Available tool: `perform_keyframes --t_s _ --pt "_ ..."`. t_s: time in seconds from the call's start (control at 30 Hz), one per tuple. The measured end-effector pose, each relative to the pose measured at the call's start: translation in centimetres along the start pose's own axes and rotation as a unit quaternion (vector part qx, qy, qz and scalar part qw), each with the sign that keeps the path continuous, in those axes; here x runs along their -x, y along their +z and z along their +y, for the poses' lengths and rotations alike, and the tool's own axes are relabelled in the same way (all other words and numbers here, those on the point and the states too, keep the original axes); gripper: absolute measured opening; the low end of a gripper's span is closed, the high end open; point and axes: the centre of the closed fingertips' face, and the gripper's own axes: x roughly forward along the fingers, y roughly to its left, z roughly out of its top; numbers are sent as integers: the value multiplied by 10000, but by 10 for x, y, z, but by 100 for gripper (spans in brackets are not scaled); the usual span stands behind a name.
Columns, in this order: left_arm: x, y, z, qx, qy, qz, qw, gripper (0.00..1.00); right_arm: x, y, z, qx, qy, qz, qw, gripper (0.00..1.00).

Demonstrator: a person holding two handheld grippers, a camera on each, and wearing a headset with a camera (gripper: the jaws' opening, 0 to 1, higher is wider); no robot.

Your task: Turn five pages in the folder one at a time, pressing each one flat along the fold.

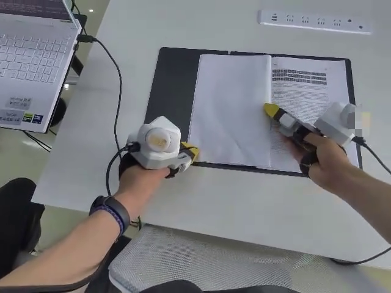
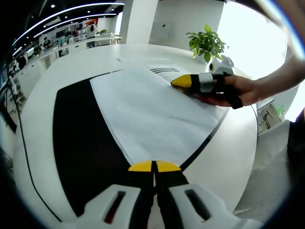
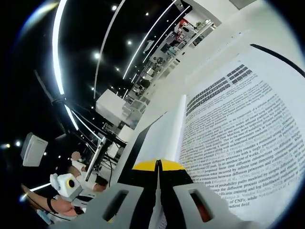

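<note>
A black folder (image 1: 171,85) lies open on the white table. Its left sheet is a blank white page (image 1: 232,104) lying flat, and a printed page (image 1: 308,91) lies to the right. My left gripper (image 1: 189,151) is shut, its yellow tips at the near left corner of the blank page (image 2: 147,114). The left gripper (image 2: 154,166) shows nothing between its jaws. My right gripper (image 1: 270,110) is shut too, tip down on the fold between the two sheets. The right gripper (image 3: 158,165) sits where the printed page (image 3: 238,138) meets the blank one.
An open laptop (image 1: 30,55) stands at the far left, with a black cable (image 1: 116,79) running along the table beside the folder. A white power strip (image 1: 314,21) lies at the back right. A mesh chair seat (image 1: 201,262) is below the table's near edge.
</note>
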Motion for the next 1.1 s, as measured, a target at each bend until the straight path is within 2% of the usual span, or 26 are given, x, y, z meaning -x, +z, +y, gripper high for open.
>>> perform_keyframes --t_s 0.3,0.7,1.1 --pt "-1 0 0 -31 1 12 10000 0 18 -21 5 34 44 126 9999 0" --pt "-4 -2 5 37 3 -23 10000 0 40 -50 13 -75 114 225 9997 0" --pt "-7 -5 7 72 27 -48 10000 0 58 -67 16 -215 75 238 9995 0"
